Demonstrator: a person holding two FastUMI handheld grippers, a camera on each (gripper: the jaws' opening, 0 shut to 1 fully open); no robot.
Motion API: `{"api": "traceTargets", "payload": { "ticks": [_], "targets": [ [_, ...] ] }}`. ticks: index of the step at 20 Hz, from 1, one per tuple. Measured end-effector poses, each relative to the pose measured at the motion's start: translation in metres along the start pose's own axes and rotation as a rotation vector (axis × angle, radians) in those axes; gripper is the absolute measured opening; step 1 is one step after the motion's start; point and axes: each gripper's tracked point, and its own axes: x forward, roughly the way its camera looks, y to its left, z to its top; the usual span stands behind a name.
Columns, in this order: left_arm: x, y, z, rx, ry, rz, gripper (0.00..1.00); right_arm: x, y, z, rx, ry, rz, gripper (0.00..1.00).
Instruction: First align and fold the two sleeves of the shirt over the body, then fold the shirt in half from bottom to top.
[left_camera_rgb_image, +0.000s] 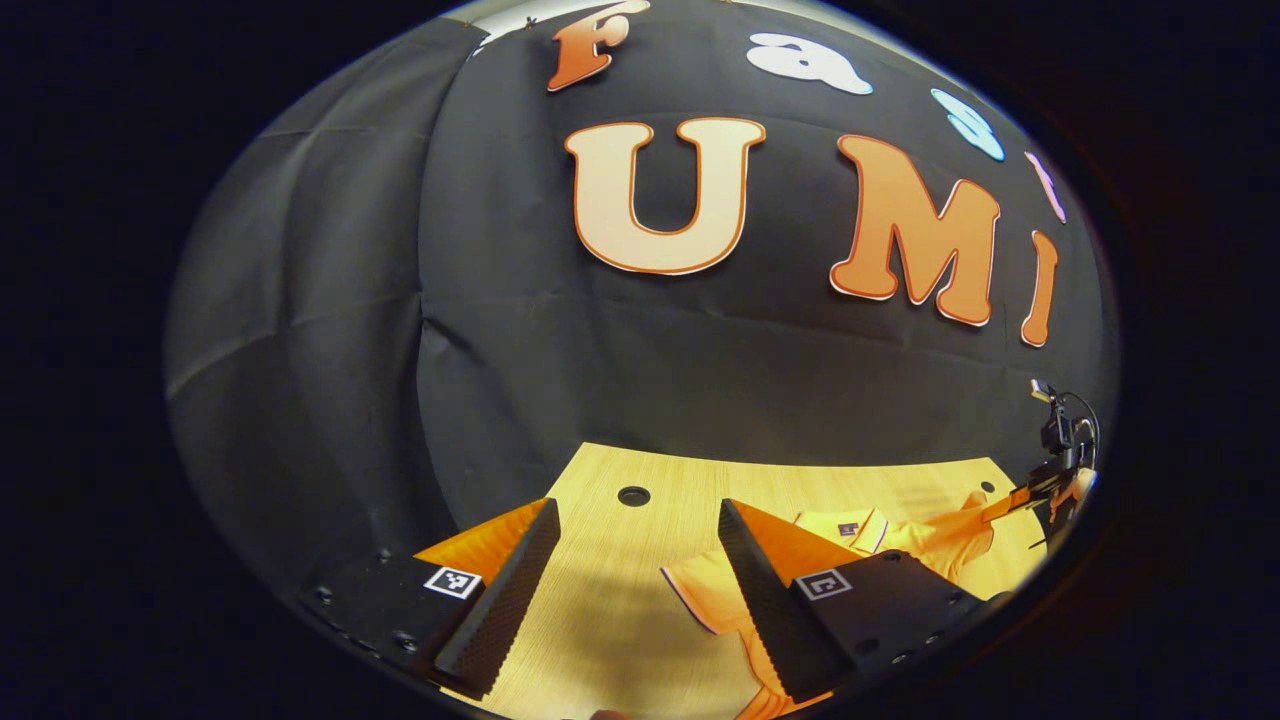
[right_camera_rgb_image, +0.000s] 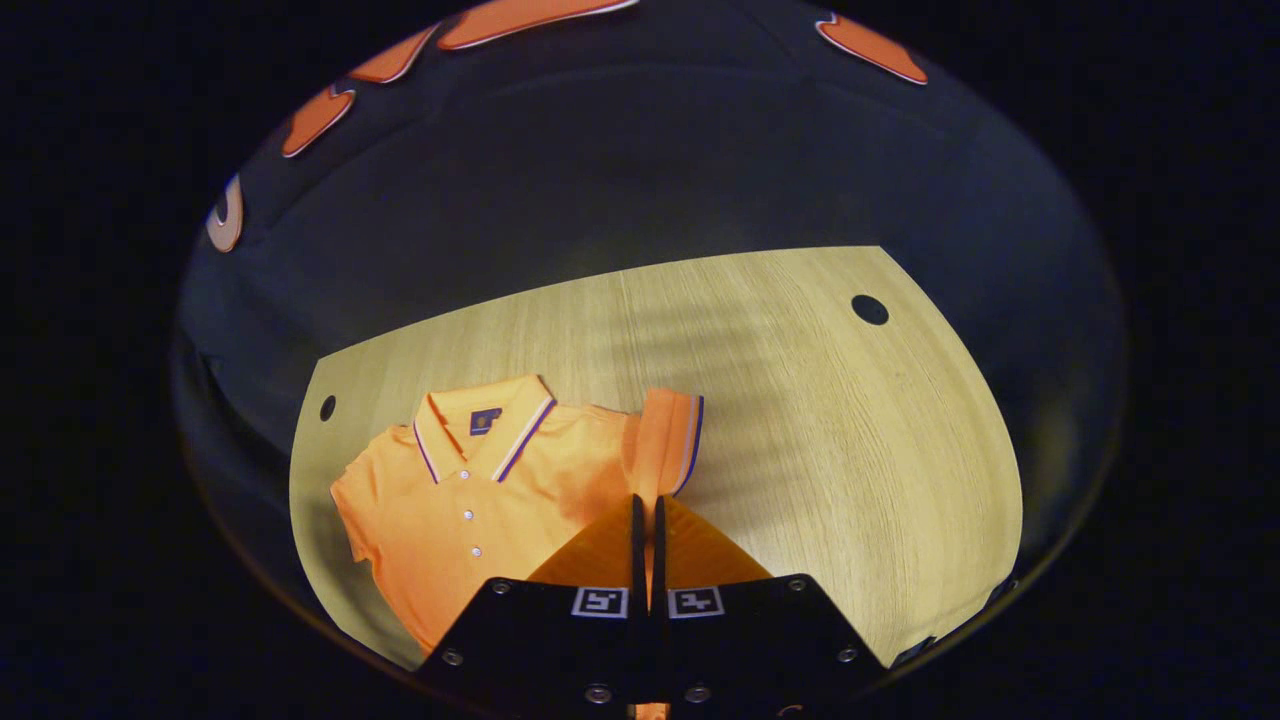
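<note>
An orange polo shirt (right_camera_rgb_image: 480, 500) with a striped collar lies face up, buttons showing, on the wooden table (right_camera_rgb_image: 850, 450). My right gripper (right_camera_rgb_image: 645, 512) is shut on one sleeve (right_camera_rgb_image: 668, 440) and holds it lifted, striped cuff end up, beside the shirt's body. In the left gripper view the shirt (left_camera_rgb_image: 880, 535) lies to the right, its near sleeve (left_camera_rgb_image: 700, 590) partly behind my right-hand finger. My left gripper (left_camera_rgb_image: 637, 505) is open above bare table with nothing between its fingers. The right gripper (left_camera_rgb_image: 1030, 495) shows at the far right, pinching the raised sleeve.
The table (left_camera_rgb_image: 620, 600) has round cable holes (left_camera_rgb_image: 633, 495) (right_camera_rgb_image: 869, 309) (right_camera_rgb_image: 327, 407) near its far corners. Black cloth walls stand right behind and beside the table. Bare wood stretches right of the shirt in the right gripper view.
</note>
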Motion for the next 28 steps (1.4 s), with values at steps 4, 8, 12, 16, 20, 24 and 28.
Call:
{"api": "traceTargets", "payload": {
  "ticks": [4, 8, 12, 16, 20, 24, 28],
  "targets": [
    [-0.001, 0.013, -0.004, -0.008, 0.007, 0.005, 0.98, -0.004, 0.038, -0.004, -0.066, -0.015, 0.035, 0.0],
    [-0.001, 0.022, -0.007, -0.01, 0.014, 0.006, 0.98, 0.007, 0.078, -0.017, -0.116, 0.008, 0.096, 0.01],
    [0.0, 0.028, -0.019, -0.022, 0.039, 0.009, 0.98, 0.024, 0.108, -0.035, -0.155, 0.047, 0.145, 0.02],
    [0.002, 0.033, -0.027, -0.022, 0.061, 0.014, 0.98, 0.038, 0.127, -0.046, -0.157, 0.067, 0.183, 0.04],
    [0.008, 0.03, -0.033, -0.029, 0.079, 0.005, 0.98, 0.04, 0.143, -0.056, -0.196, 0.088, 0.243, 0.21],
    [0.013, 0.022, -0.037, -0.039, 0.096, -0.01, 0.98, 0.043, 0.148, -0.059, -0.231, 0.063, 0.251, 0.92],
    [0.018, 0.01, -0.043, -0.043, 0.126, -0.029, 0.98, 0.04, 0.144, -0.043, -0.215, 0.0, 0.24, 0.99]
  ]
}}
